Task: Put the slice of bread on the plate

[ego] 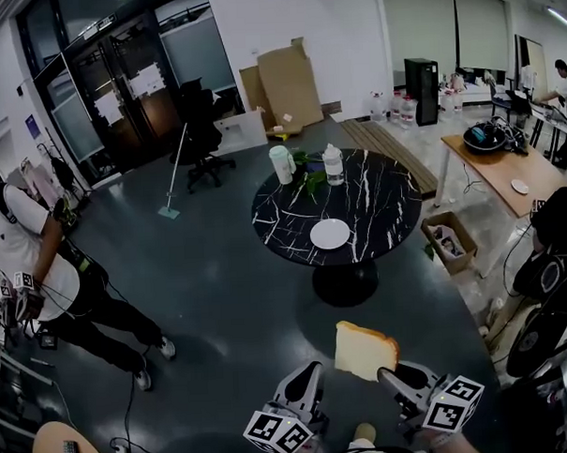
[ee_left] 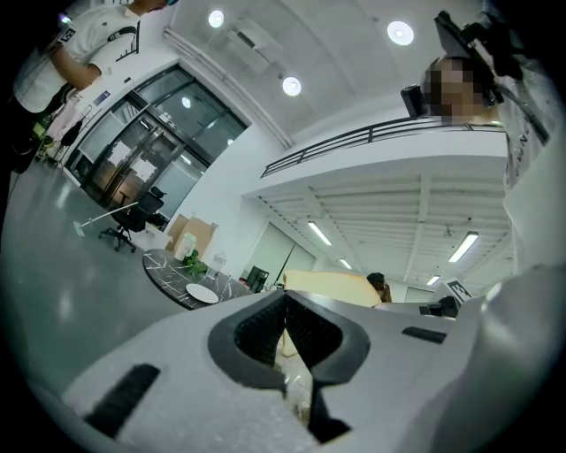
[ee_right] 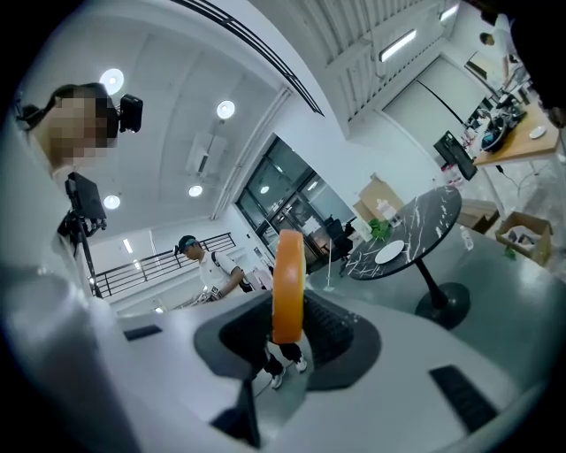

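Black stone-look round table [ego: 376,193] with white veins stands on a single pedestal in the middle of a grey-floored office, seen from above. 1 empty white plate [ego: 330,234] sits near the table's closer edge, with a white jug [ego: 281,165], a clear bottle [ego: 333,164] and a small green plant [ego: 310,180] grouped at the far side. At the bottom of the head view, 2 handheld grippers point level toward the table. The right gripper [ego: 395,374] pinches the slice of bread [ego: 364,349] at its lower right edge. The slice stands upright in the air over the floor, pale crumb facing the camera, well apart from the plate and short of the table. In the right gripper view the slice [ee_right: 288,287] shows edge-on as a tan-orange crust clamped between the dark ribbed pads, with the plate [ee_right: 389,252] on the table far beyond. The left gripper [ego: 309,375] is just beside the bread on its left, not touching it. In the left gripper view its pads meet at the tips with nothing held, and the bread [ee_left: 332,287] shows just past them. 1 person in a white shirt [ego: 22,251] stands at the far left, and flattened cardboard [ego: 287,85] leans on the back wall.
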